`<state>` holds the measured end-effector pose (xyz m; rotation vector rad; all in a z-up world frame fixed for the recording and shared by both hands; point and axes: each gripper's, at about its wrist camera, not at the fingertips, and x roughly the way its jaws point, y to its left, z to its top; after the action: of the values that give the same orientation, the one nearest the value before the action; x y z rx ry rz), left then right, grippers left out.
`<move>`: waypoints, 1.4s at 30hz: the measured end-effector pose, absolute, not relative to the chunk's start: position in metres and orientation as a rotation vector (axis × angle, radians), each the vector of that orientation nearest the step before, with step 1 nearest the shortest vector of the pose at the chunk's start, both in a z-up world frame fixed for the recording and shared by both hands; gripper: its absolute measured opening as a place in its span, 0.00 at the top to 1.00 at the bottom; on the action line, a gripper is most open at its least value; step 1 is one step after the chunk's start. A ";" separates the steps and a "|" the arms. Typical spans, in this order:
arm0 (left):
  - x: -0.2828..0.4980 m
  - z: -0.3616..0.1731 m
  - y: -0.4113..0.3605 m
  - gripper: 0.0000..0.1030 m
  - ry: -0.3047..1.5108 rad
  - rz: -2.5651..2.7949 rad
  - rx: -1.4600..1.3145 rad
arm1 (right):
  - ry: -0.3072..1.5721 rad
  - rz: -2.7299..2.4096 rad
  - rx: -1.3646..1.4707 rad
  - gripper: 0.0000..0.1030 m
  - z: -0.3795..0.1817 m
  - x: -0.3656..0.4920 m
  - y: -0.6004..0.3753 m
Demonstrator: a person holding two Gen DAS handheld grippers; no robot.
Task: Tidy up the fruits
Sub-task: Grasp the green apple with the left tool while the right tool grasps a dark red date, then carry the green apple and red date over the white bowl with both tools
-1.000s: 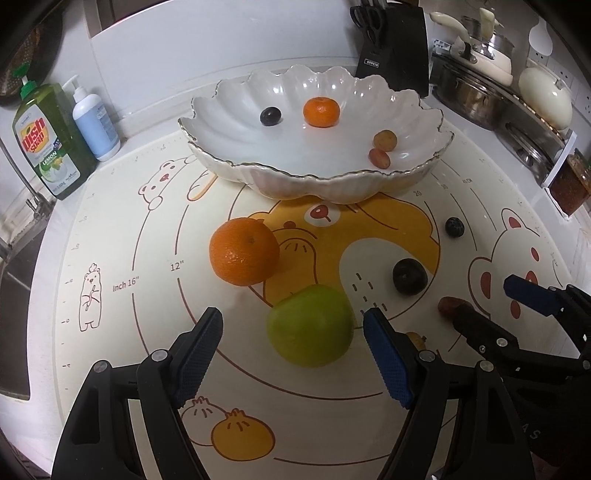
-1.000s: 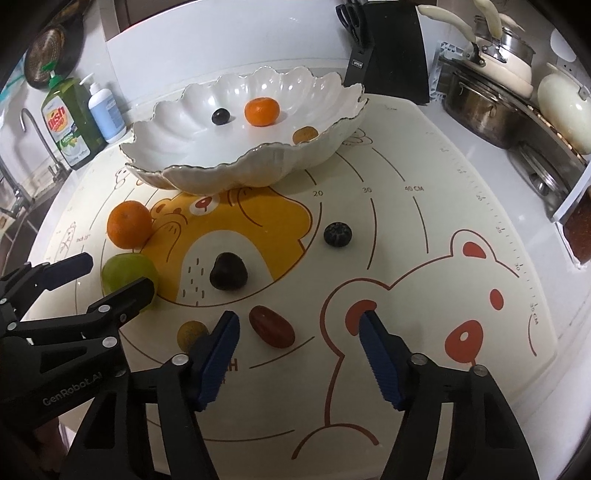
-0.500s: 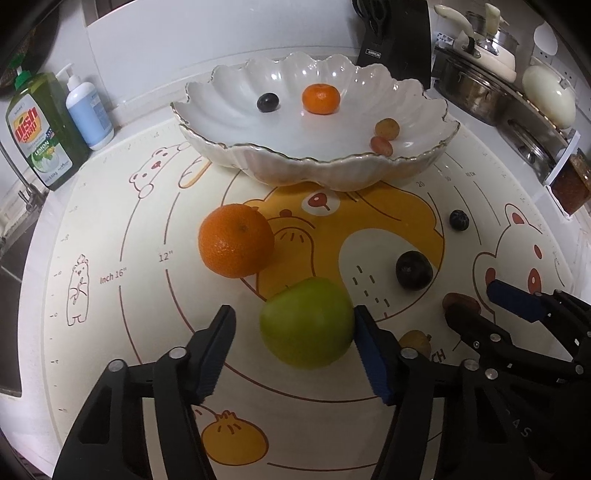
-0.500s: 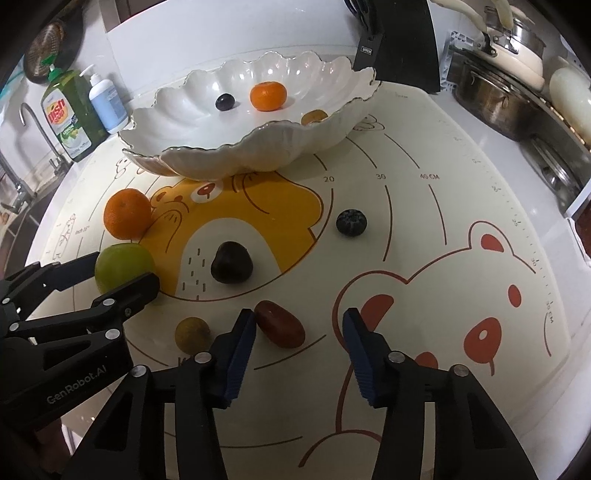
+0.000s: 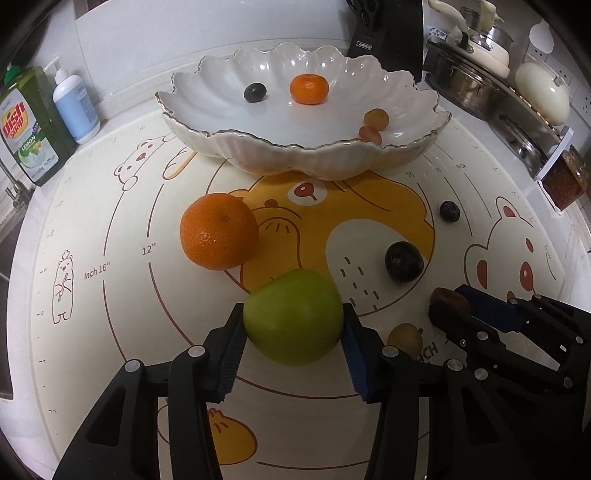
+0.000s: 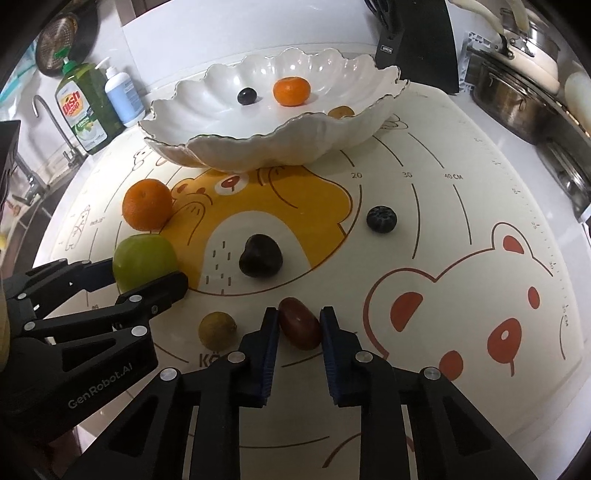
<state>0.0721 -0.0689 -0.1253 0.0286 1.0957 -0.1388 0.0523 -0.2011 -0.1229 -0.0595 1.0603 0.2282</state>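
My left gripper (image 5: 292,309) has its jaws closing, and both blue pads touch the sides of a green apple (image 5: 291,321) that rests on the bear-print mat (image 5: 147,206). In the right wrist view my right gripper (image 6: 299,314) is shut on a small red-brown oval fruit (image 6: 300,328), also down on the mat. The scalloped white bowl (image 5: 295,158) stands behind, holding a small mandarin (image 5: 309,88), a dark grape (image 5: 255,92) and two little fruits. An orange (image 5: 219,230), a dark plum (image 5: 403,261), a blueberry (image 5: 449,211) and a tan round fruit (image 5: 404,338) lie loose on the mat.
A green dish-soap bottle (image 5: 27,125) and a pump bottle (image 5: 75,107) stand at the back left, near a tap (image 6: 48,122). A black knife block (image 5: 384,29) is behind the bowl. Pots and lids (image 5: 469,74) fill the right edge.
Both pairs of jaws have narrowed from wide apart: the left pads now meet the green apple, the right pads meet the red-brown fruit. Neither hand has shifted much.
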 end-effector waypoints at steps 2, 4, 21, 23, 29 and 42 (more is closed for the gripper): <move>0.072 -0.125 -0.069 0.53 1.098 -0.141 0.026 | 1.053 0.216 -0.060 0.77 -0.121 0.053 -0.203; 0.072 -0.125 -0.068 0.53 1.101 -0.142 0.025 | 1.045 0.209 -0.059 0.77 -0.119 0.053 -0.204; 0.070 -0.101 -0.064 0.53 1.052 -0.123 0.033 | 0.991 0.212 -0.063 0.77 -0.094 0.060 -0.202; 0.071 -0.097 -0.063 0.53 1.045 -0.120 0.035 | 0.982 0.214 -0.064 0.77 -0.090 0.061 -0.201; 0.073 -0.087 -0.063 0.53 1.025 -0.116 0.034 | 0.961 0.217 -0.064 0.77 -0.080 0.063 -0.201; 0.083 -0.060 -0.065 0.53 0.976 -0.117 0.035 | 0.916 0.212 -0.051 0.77 -0.058 0.072 -0.207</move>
<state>0.0827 -0.0652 -0.0604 0.0353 0.9756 -0.1168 0.0721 -0.2075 -0.0583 -0.0513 0.9164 0.2124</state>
